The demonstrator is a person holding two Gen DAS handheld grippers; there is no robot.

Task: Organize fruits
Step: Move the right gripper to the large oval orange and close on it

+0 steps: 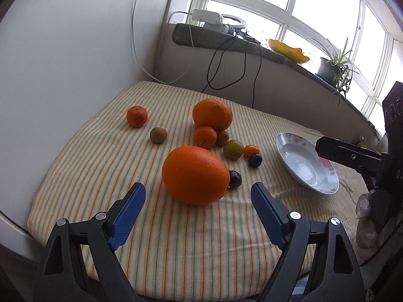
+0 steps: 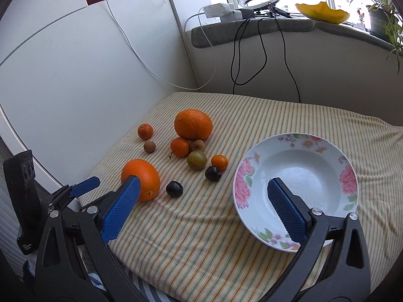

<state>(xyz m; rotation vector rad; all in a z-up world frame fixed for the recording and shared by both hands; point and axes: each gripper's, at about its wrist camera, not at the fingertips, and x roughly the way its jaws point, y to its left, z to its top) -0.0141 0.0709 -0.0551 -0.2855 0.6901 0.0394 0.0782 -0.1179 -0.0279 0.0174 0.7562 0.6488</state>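
Note:
Several fruits lie on a striped cloth [image 1: 176,246]. A big orange [image 1: 195,175] lies just ahead of my open, empty left gripper [image 1: 197,192]; it also shows in the right wrist view [image 2: 144,176]. A second big orange [image 1: 212,114] lies farther back, with a mandarin [image 1: 205,137], a green plum [image 1: 233,149], two dark plums [image 1: 234,180] and small brown fruits around. A floral bowl [image 2: 297,173] stands empty on the right. My right gripper [image 2: 202,182] is open and empty, its right finger over the bowl's near rim.
A white wall [image 1: 63,63] borders the cloth on the left. A window ledge [image 2: 252,29] behind holds a ring light, a potted plant and dangling cables. The cloth's front edge drops off near both grippers.

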